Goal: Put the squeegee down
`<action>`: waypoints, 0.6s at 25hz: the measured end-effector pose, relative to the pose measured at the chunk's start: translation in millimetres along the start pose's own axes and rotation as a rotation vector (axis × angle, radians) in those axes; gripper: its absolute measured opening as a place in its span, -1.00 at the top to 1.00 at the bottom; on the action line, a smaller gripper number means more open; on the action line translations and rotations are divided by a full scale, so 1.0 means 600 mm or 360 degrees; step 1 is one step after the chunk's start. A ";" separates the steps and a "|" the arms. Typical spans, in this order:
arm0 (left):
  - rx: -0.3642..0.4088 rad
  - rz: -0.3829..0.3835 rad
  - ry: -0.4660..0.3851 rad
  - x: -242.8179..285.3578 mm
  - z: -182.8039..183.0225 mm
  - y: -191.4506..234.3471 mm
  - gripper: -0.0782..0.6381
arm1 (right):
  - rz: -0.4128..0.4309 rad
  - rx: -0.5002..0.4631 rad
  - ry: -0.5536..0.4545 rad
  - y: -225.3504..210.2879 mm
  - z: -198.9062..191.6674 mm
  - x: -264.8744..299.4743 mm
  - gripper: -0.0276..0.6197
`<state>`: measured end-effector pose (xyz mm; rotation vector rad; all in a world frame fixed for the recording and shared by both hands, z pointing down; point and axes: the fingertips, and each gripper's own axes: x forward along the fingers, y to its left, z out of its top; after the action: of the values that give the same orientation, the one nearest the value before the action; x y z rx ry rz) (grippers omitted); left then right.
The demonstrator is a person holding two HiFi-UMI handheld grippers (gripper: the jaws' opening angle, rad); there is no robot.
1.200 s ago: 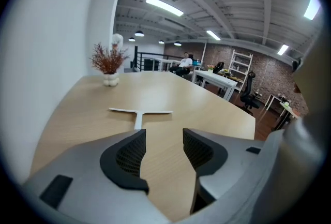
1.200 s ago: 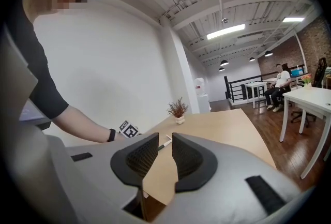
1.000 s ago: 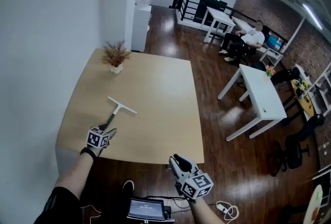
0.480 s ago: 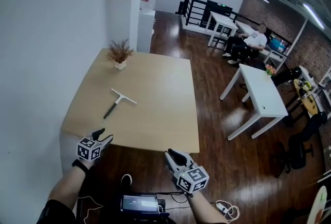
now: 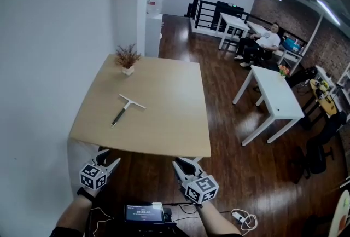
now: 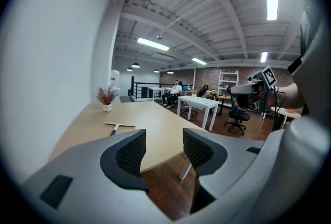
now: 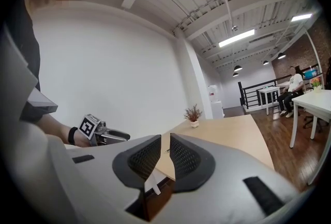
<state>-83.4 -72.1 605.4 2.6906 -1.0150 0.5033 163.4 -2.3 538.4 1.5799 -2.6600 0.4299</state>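
The squeegee [image 5: 124, 107], a white blade on a dark handle, lies flat on the wooden table [image 5: 169, 126], left of its middle. It also shows in the left gripper view as the squeegee [image 6: 119, 125], well beyond the jaws. Neither gripper touches it. My left gripper [image 5: 108, 158] is held below and in front of the table's near edge, open and empty; the left gripper [image 6: 164, 148] has a wide gap between its pads. My right gripper [image 5: 182, 165] hangs off the near edge too, and the right gripper [image 7: 165, 153] has its pads almost together with nothing between them.
A small potted plant [image 5: 127, 58] stands at the table's far left corner, against the white wall. White tables [image 5: 276, 102] and a seated person [image 5: 266, 40] are off to the right across the dark wood floor. A screen device [image 5: 143, 213] sits at my waist.
The left gripper has let go of the squeegee handle and drawn back off the table's near edge. The view has backed away with both grippers. The squeegee stays on the table.
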 end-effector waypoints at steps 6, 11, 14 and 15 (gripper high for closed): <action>0.0009 -0.0061 -0.0024 -0.047 -0.012 -0.028 0.15 | -0.0040 0.0004 0.0001 0.038 -0.004 0.000 0.68; 0.0002 -0.0097 -0.0036 -0.081 -0.028 -0.026 0.15 | -0.0073 -0.0004 0.0002 0.073 -0.004 0.004 0.68; -0.0002 -0.0108 -0.0018 -0.093 -0.046 -0.017 0.15 | -0.0092 -0.0010 -0.0002 0.090 -0.004 0.004 0.68; -0.0003 -0.0112 -0.0013 -0.097 -0.051 -0.015 0.15 | -0.0099 -0.0014 -0.0003 0.094 -0.004 0.004 0.68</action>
<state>-125.5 -21.0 609.9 2.7180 -0.9183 0.4781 113.3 21.9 528.2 1.6558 -2.6023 0.4145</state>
